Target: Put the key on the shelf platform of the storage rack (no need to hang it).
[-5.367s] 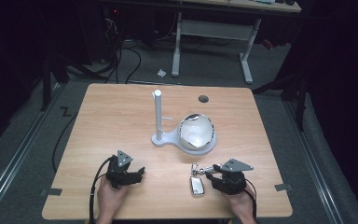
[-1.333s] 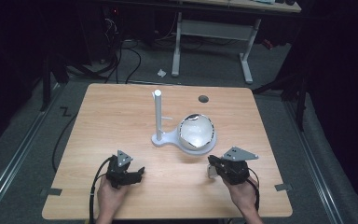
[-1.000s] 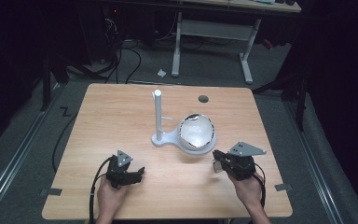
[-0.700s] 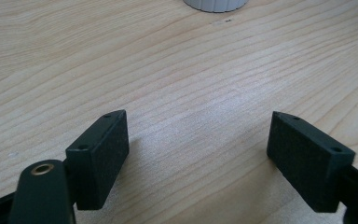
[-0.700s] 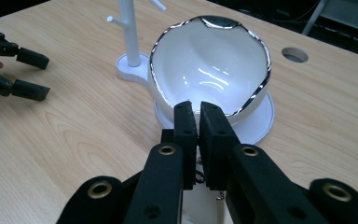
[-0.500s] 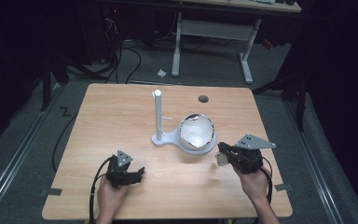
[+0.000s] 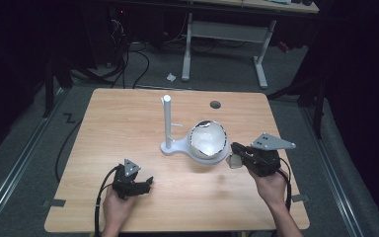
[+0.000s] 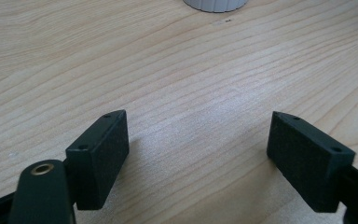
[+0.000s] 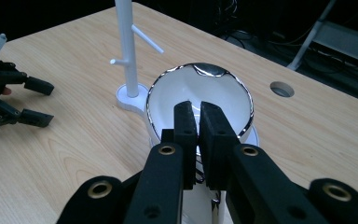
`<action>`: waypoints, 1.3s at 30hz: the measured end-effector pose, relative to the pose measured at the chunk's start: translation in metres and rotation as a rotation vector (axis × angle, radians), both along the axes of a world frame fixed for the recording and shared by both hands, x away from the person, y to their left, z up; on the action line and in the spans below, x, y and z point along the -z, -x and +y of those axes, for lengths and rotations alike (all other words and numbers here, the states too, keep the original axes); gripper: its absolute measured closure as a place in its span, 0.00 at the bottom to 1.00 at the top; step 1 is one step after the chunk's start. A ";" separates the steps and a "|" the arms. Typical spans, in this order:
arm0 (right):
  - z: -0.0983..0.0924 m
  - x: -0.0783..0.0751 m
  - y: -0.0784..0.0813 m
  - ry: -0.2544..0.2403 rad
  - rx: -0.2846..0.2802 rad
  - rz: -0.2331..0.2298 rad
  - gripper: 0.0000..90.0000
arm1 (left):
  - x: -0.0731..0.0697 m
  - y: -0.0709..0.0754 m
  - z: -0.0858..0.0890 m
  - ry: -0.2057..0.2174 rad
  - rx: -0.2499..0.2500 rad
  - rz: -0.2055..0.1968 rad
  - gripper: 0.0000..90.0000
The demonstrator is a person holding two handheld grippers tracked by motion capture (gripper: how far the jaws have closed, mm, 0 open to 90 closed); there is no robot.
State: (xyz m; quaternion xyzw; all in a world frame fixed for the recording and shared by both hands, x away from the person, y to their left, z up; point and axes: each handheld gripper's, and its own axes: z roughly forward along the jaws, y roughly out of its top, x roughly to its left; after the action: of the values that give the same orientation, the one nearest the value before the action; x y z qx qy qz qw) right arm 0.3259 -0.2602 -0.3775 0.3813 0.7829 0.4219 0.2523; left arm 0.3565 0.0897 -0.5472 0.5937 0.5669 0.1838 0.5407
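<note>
Holding a small key fob (image 7: 235,161) clenched in my right gripper (image 7: 239,154) beside the bowl (image 7: 208,143) (left gripper (image 7: 147,183) released, on the tabletop (image 7: 128,113)).

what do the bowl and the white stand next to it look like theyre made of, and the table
Bowl: glossy white inside, likely ceramic or enamelled, with a mirror-bright, chrome-like rim that looks metallic.
White stand: matte, even white post with thin pegs and a round base, probably plastic or painted metal.
Table: pale wood grain with a smooth satin sheen, either laminate or finished wood.
</note>
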 end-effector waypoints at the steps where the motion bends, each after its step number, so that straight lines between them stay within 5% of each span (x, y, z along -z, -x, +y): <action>1: 0.000 -0.001 -0.001 0.001 -0.003 -0.002 0.96 | 0.000 0.000 0.000 0.000 0.000 0.000 0.23; 39: 0.022 -0.032 -0.044 -0.018 -0.062 -0.001 0.96 | 0.000 0.000 0.000 0.000 0.000 0.000 0.23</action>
State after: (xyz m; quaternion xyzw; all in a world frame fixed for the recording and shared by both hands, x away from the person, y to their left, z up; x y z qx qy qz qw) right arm 0.3695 -0.2382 -0.3454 0.3588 0.7903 0.4368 0.2362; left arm 0.3565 0.0897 -0.5472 0.5939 0.5668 0.1836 0.5407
